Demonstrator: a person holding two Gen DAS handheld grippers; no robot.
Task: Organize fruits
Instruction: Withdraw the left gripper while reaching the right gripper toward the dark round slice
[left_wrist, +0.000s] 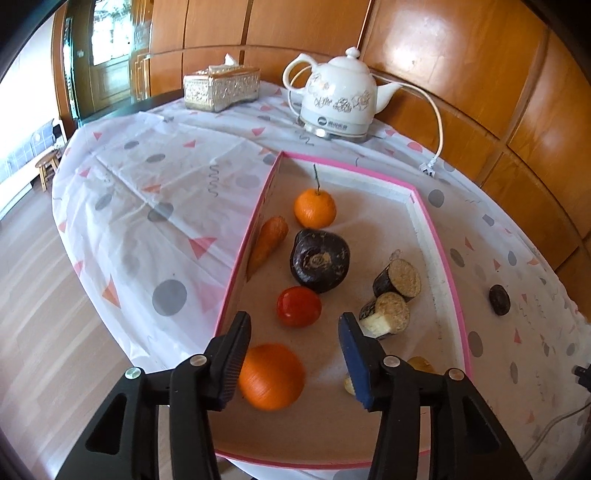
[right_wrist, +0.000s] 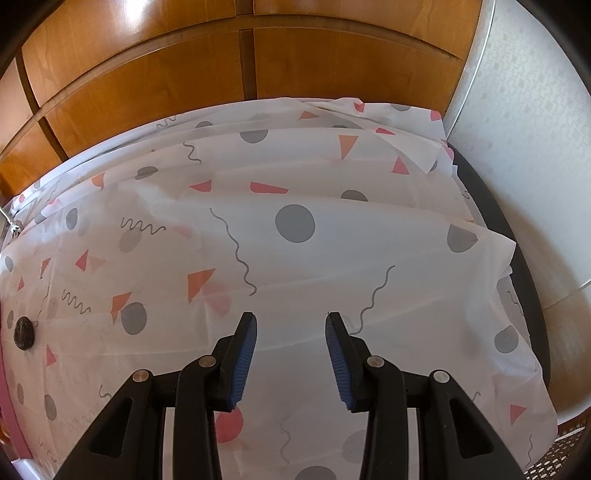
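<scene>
A pink-rimmed tray lies on the patterned tablecloth. Inside it are a stemmed mandarin, a carrot, a dark purple round vegetable, a red tomato and two cut eggplant pieces. My left gripper hangs open over the tray's near end. A blurred orange sits low between its fingers, close to the left finger and clear of the right pad. A yellowish item is partly hidden behind the right finger. My right gripper is open and empty above bare cloth.
A small dark round item lies on the cloth right of the tray. A white kettle with its cord and plug and a tissue box stand at the back. Wooden panels line the wall behind.
</scene>
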